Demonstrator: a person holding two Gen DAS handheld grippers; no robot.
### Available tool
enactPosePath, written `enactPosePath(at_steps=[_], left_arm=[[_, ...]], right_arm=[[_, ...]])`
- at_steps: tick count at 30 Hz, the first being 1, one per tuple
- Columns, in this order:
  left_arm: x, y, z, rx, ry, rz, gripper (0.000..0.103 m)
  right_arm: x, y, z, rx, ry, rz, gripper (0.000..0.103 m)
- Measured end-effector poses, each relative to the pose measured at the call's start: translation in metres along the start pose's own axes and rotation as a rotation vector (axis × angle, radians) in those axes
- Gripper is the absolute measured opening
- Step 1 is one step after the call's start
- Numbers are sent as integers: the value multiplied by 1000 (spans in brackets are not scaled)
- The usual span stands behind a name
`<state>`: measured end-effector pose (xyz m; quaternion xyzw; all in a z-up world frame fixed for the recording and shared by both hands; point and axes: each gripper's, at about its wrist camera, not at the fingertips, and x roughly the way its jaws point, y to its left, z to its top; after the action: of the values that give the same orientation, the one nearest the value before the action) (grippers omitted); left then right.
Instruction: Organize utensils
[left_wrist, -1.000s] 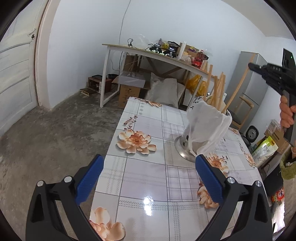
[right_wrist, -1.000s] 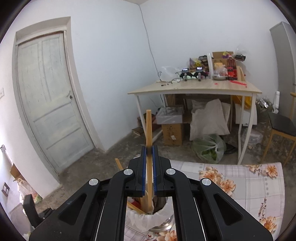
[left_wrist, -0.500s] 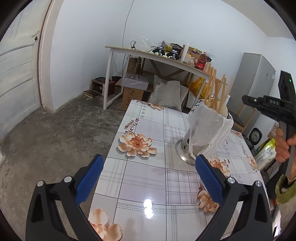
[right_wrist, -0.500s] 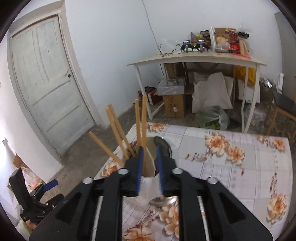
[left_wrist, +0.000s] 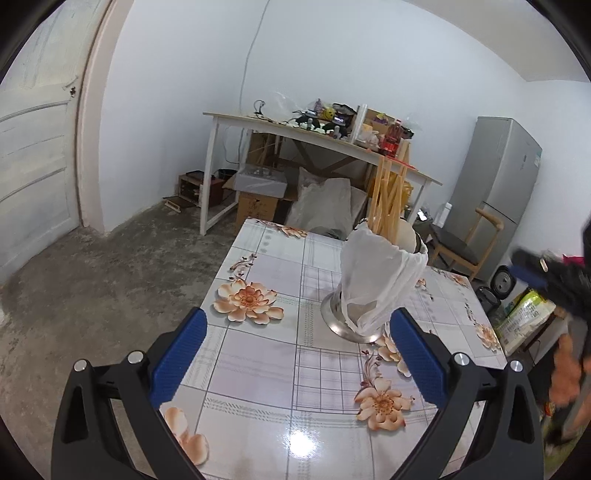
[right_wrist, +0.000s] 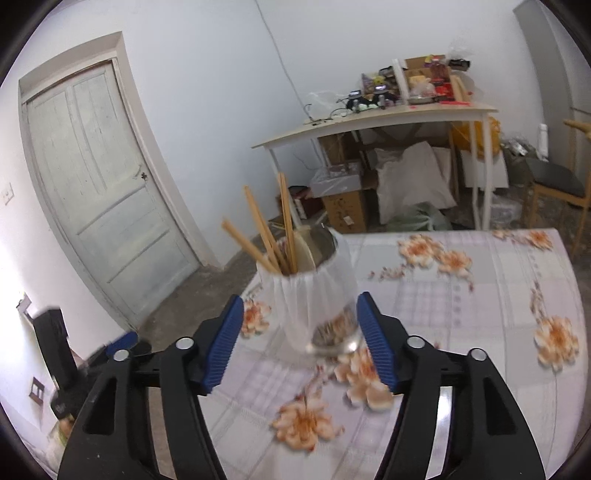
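Note:
A steel utensil holder (left_wrist: 373, 291) (right_wrist: 317, 295) wrapped in a white plastic bag stands on the floral table (left_wrist: 258, 354). Several wooden chopsticks (left_wrist: 388, 199) (right_wrist: 273, 229) and a pale wooden spoon (right_wrist: 304, 247) stick up out of it. My right gripper (right_wrist: 301, 341) hovers on the near side of the holder; its jaws are opening and nothing is between its blue pads. It also shows blurred at the right edge of the left wrist view as the right gripper (left_wrist: 546, 277). My left gripper (left_wrist: 299, 354) stands open over the table, short of the holder, holding nothing.
A cluttered white side table (left_wrist: 314, 136) stands against the back wall with boxes and sacks beneath. A grey fridge (left_wrist: 495, 177) and a wooden chair (left_wrist: 465, 247) are at the right. A white door (right_wrist: 96, 181) is at the left. A hand (left_wrist: 565, 373) grips the right tool.
My right gripper let go of the chopstick it held, which now stands in the holder, then opened and dropped back toward the table. My left gripper rose slightly.

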<state>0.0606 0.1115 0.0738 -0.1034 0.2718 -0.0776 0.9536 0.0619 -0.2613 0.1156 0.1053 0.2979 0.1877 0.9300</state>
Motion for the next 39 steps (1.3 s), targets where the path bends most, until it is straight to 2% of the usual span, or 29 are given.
enactPosePath(at_steps=[2, 8, 13, 17, 20, 23, 27, 32, 39], left_arm=[[-5, -9, 0, 8, -10, 10, 97], [-19, -40, 1, 67, -29, 131, 97], [-25, -62, -3, 135, -14, 158, 97], [-15, -77, -8, 231, 59, 190, 97], [-7, -85, -14, 289, 78, 257, 97], [-6, -86, -18, 263, 76, 288, 97], [-1, -78, -18, 194, 116, 265, 97], [1, -70, -20, 122, 146, 276, 97], [-1, -66, -24, 112, 141, 317, 97]], right_arm=[[-15, 4, -16, -2, -17, -25, 72], [-40, 15, -50, -53, -34, -142, 86], [-46, 20, -61, -106, -36, -214, 94], [-44, 22, -64, -120, -33, -254, 95], [-39, 20, -66, -117, -19, -289, 95], [-37, 19, -70, -128, -17, -329, 95], [-40, 20, -72, -140, -10, -352, 95], [-45, 21, -74, -157, -1, -382, 95], [-51, 13, -76, -146, 9, -414, 95]])
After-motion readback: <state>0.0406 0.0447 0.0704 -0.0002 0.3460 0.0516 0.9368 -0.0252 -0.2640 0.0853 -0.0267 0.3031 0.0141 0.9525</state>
